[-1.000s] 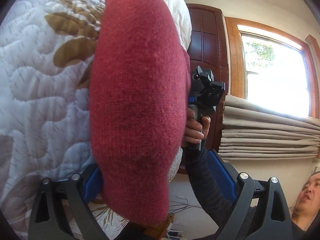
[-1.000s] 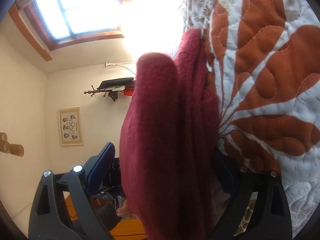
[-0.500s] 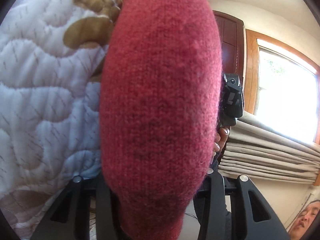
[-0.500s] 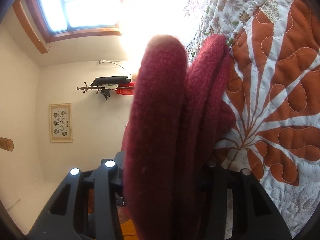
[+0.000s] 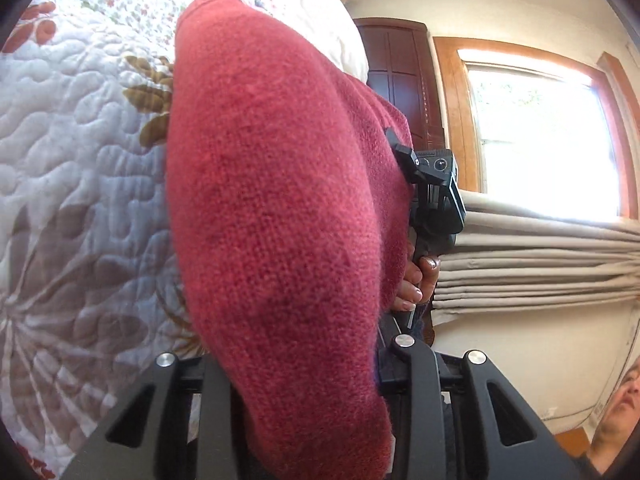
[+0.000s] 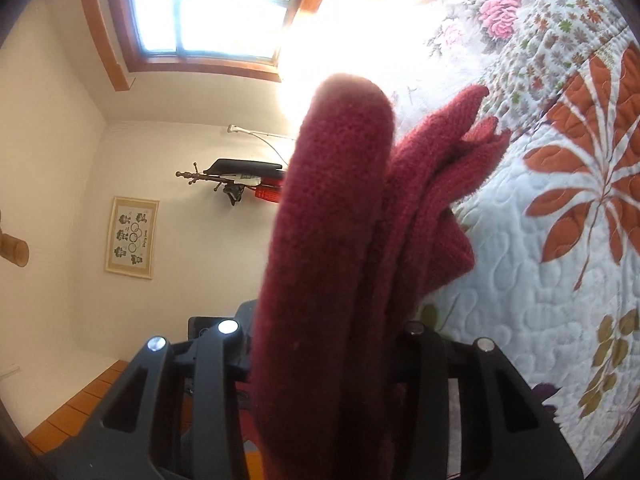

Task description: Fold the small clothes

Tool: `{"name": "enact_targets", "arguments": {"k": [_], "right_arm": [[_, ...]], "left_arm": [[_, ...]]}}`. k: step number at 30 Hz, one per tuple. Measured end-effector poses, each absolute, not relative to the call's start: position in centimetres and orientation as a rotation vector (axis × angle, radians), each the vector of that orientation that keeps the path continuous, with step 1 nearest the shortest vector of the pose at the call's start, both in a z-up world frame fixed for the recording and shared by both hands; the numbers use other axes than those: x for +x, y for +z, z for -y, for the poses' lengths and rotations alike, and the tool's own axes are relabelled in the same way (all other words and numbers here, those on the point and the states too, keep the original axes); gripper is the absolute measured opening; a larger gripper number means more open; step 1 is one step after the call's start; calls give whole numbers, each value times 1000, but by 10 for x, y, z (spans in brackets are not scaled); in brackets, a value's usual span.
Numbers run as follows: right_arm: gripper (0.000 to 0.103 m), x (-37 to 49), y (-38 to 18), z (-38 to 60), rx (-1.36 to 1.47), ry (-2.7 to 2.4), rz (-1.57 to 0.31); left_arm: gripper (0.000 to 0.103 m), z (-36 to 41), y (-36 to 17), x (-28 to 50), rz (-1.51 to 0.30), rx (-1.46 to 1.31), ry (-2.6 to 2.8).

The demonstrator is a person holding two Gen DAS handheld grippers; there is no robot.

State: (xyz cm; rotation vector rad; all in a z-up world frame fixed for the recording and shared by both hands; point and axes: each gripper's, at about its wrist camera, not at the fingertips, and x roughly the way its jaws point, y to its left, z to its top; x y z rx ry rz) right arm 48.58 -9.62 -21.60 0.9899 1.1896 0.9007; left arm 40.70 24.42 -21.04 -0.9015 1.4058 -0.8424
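Observation:
A red knit garment (image 5: 276, 208) fills the middle of the left wrist view, bulging out from between the jaws of my left gripper (image 5: 304, 364), which is shut on it. In the right wrist view the same garment (image 6: 332, 248) stands as a thick fold, with loose layers trailing onto the quilt, and my right gripper (image 6: 324, 344) is shut on it. The fingertips of both grippers are hidden by the knit. The right gripper's body (image 5: 436, 196) and the hand (image 5: 416, 284) holding it show just behind the garment in the left wrist view.
A quilted bedspread (image 5: 72, 200) with leaf patterns lies under the garment and carries floral bedding (image 6: 500, 16) farther off. A dark door (image 5: 400, 80), a window (image 5: 536, 140) and curtains (image 5: 540, 264) are to one side. A coat rack (image 6: 224, 178) stands by the wall.
Both grippers' jaws went from wide apart to shut on the garment. Since then the fold has come away from the quilt, and more of the bed shows.

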Motion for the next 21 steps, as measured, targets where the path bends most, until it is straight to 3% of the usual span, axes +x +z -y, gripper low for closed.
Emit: {"name": "enact_targets", "arguments": {"k": [3, 6, 9, 10, 12, 13, 15, 17, 19, 21], "right_arm": [[39, 447, -211, 57, 950, 945, -1207], [43, 416, -237, 14, 909, 925, -1276], [65, 403, -277, -18, 791, 776, -1421], [66, 401, -278, -19, 787, 764, -1432], [75, 398, -261, -10, 773, 732, -1417], [79, 398, -247, 1, 765, 706, -1383], [79, 392, -226, 29, 767, 637, -1330], [79, 384, -209, 56, 762, 564, -1271], [70, 381, -197, 63, 758, 555, -1241], [66, 384, -191, 58, 749, 571, -1236]], "left_arm": [[33, -279, -206, 354, -1366, -882, -841], [38, -312, -234, 308, -1360, -871, -745], [52, -340, -298, 285, -1471, -925, -538], [57, -344, -311, 280, -1487, -978, -524], [63, -343, -307, 275, -1460, -1004, -539], [73, -344, -297, 273, -1439, -992, -545], [81, -355, -277, 265, -1387, -978, -529], [81, -369, -259, 260, -1333, -954, -472], [81, -383, -240, 255, -1264, -933, -438], [81, -386, -224, 249, -1209, -926, -441]]}}
